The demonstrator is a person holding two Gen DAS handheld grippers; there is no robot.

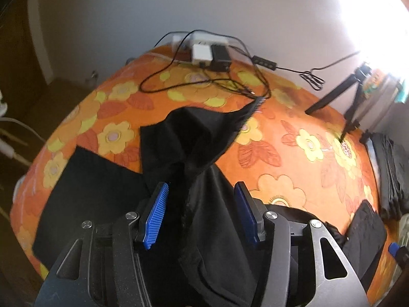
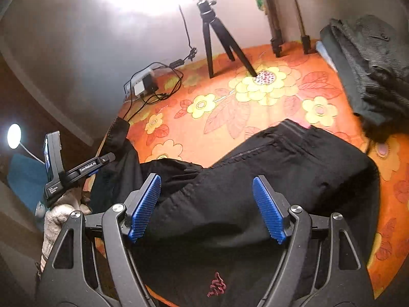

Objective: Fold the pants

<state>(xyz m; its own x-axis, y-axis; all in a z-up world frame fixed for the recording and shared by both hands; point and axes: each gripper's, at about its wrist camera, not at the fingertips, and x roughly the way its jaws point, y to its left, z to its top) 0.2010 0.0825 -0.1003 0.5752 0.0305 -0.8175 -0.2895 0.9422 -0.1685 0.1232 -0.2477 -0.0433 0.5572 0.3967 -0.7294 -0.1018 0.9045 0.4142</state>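
Black pants (image 2: 281, 168) lie on an orange flowered tablecloth (image 2: 230, 107), with a small red logo (image 2: 216, 287) near my right gripper. My right gripper (image 2: 207, 204) is open just above the pants' upper part, holding nothing. My left gripper (image 1: 202, 215) is open; a bunched fold of the pants leg (image 1: 194, 138) rises between its blue pads (image 1: 156, 217) and drapes over the tool. In the right wrist view the left gripper's body (image 2: 76, 168) shows at the left by the leg's end (image 2: 117, 133).
A black tripod (image 2: 217, 33) stands at the far side of the cloth. A power strip with chargers and cables (image 1: 209, 51) lies at the far edge. A stack of folded dark clothes (image 2: 368, 61) lies at the right. A flat black cloth (image 1: 84, 197) lies at the left.
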